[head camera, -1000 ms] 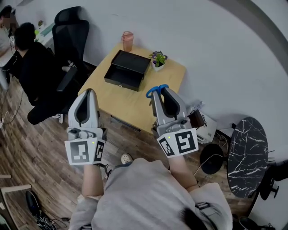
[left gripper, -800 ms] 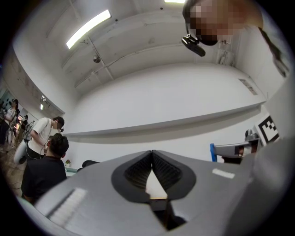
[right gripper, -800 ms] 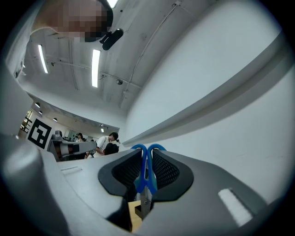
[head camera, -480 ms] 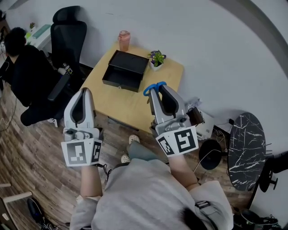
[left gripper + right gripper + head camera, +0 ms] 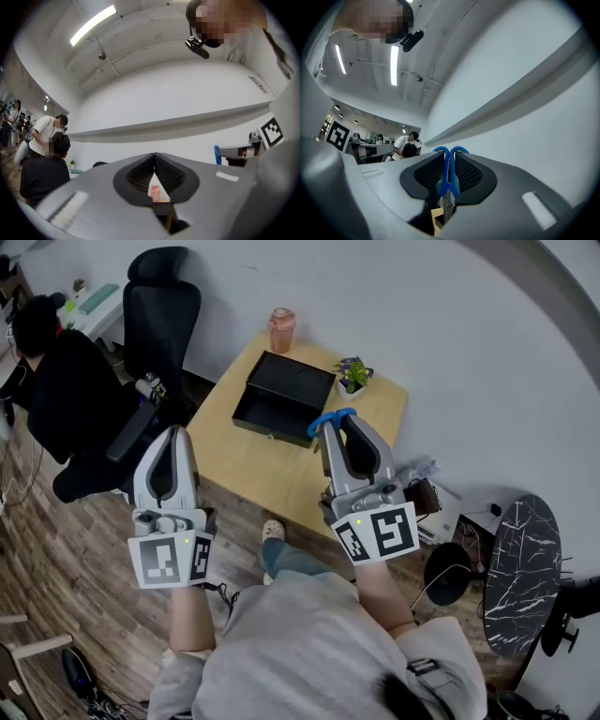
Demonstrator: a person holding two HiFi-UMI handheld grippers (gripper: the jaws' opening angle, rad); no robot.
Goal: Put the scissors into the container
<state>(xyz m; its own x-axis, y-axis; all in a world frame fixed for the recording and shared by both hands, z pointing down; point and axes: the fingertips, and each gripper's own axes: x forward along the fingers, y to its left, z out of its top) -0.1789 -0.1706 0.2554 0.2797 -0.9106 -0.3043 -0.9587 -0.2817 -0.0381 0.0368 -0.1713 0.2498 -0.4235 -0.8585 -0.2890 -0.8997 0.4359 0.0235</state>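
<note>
Blue-handled metal scissors (image 5: 448, 174) are clamped in my right gripper (image 5: 449, 157). The jaws are shut on the two handles. The blue loops stick out past the jaw tips and the metal blades run back toward the gripper body.

In the head view the right gripper (image 5: 339, 424) is held in the air. Its tips and the scissors' loops sit over the light wooden table (image 5: 253, 460), just beside the near right corner of the black rectangular open container (image 5: 281, 397). The scissors are not in the container and nothing touches it. I can't judge how high they are above the tabletop from this angle.

My left gripper (image 5: 154, 158) has its jaws closed, tips meeting, with nothing between them. A pink lidded cup (image 5: 155, 191) shows through the gap behind the tips. In the head view the left gripper (image 5: 173, 434) hangs off the table's near left edge, over the brown wood-plank floor (image 5: 56, 540), well apart from the container.

On the table:
- The container sits toward the far side and is open at the top. It probably has a lid folded back at the far edge, but the view is too small to be sure.
- The pink cup is at the far corner.
- A small green potted plant in a white pot (image 5: 353, 374) is just beside the container's right end.

A black office chair (image 5: 159, 315) stands left of the table, with a seated person in black (image 5: 56, 362) next to it. A round black marbled side table (image 5: 520, 568) is at the right, well apart.
</note>
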